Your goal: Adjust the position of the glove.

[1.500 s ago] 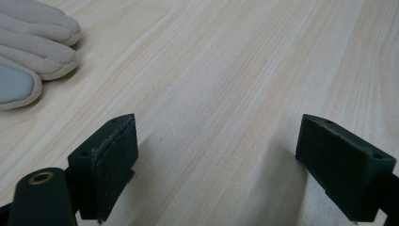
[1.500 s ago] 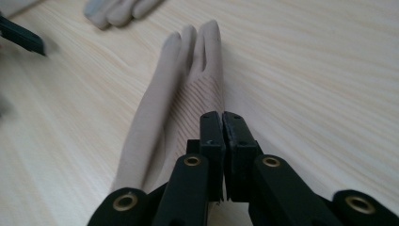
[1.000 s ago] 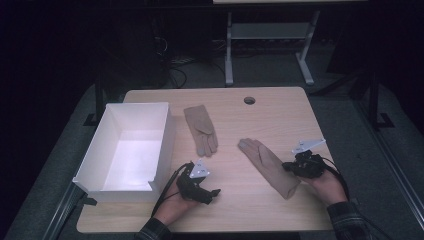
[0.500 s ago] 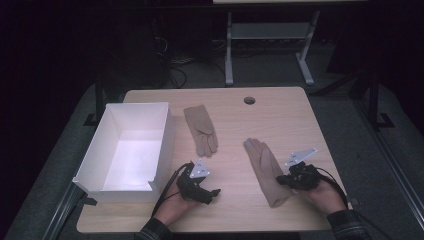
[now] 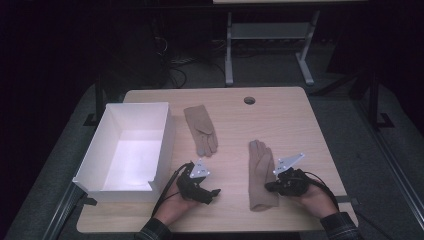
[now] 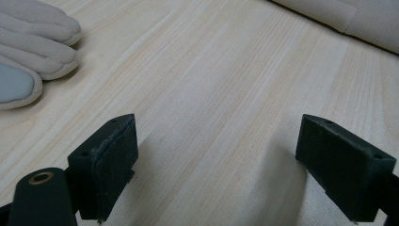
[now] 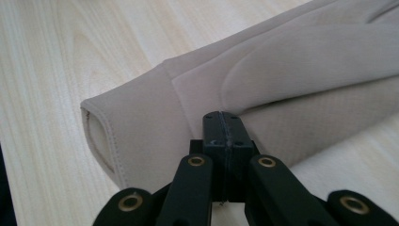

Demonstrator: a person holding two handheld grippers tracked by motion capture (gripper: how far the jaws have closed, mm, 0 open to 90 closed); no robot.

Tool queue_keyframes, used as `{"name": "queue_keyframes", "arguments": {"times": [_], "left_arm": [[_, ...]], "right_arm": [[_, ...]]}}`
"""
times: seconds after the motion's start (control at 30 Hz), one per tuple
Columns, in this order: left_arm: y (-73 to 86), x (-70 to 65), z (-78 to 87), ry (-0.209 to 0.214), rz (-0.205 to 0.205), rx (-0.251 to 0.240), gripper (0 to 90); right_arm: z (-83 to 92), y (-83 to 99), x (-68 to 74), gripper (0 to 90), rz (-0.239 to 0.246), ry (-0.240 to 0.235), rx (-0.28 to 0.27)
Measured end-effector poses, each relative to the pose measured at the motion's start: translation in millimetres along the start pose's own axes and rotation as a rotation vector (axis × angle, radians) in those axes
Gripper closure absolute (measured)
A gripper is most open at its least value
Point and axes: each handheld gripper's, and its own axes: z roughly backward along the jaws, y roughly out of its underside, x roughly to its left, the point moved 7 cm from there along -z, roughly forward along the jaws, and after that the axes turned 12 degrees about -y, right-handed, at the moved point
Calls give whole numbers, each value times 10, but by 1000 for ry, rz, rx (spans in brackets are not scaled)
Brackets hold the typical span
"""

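1. While your right tool (image 5: 272, 186) pinches the tan glove (image 5: 261, 176) by its cuff edge, lower centre-right of the high view, its jaws meet
2. Your left tool (image 5: 212, 192) gapes wide, empty, on the desk (image 5: 280, 120)

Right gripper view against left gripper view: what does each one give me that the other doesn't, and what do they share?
Right gripper view: the right claw shut on the near glove, close to its open, stitched cuff. Left gripper view: the left claw open over bare table, with the far glove at upper left, one fingertip grey. Shared: black jaws, pale wood grain and beige glove fabric.
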Motion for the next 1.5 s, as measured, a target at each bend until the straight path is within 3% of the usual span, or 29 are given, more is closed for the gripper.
{"name": "queue_keyframes", "arguments": {"times": [0.07, 0.13, 0.3, 0.37, 0.43, 0.63, 0.7, 0.83, 1.07, 1.17, 1.23, 1.37, 1.5], "left_arm": [[0, 0, 0, 0, 0, 0, 128], [0, 0, 1, -1, 1, 0, 128], [-1, -10, -1, 2, 13, -1, 128], [0, -9, 0, 3, 10, 0, 128], [1, -7, 1, 2, 8, 2, 128], [-17, -14, -6, -12, 23, 6, 141], [-38, 0, 4, -20, 15, 22, 197], [-104, 12, 2, -38, 10, 41, 407], [-263, 119, 18, -76, 46, 37, 748], [-383, 272, 2, -110, 73, 43, 852], [-432, 363, -27, -137, 77, 46, 883], [-517, 523, -114, -186, 122, 42, 894], [-555, 629, -186, -217, 120, 58, 894]], "right_arm": [[71, 1, -65, 801, -9, 24, -34], [150, 1, -142, 677, -18, 59, -77], [301, 71, -397, 456, -91, 167, -174], [323, 96, -444, 408, -110, 182, -183], [364, 171, -581, 306, -152, 222, -209], [363, 282, -796, 178, -202, 273, -225], [353, 297, -833, 165, -206, 293, -225], [340, 313, -865, 141, -220, 308, -232], [316, 341, -905, 117, -223, 325, -244], [304, 349, -922, 89, -222, 323, -256], [303, 349, -921, 89, -221, 323, -256], [298, 347, -917, 83, -220, 318, -255], [298, 347, -918, 83, -219, 318, -255]]}}
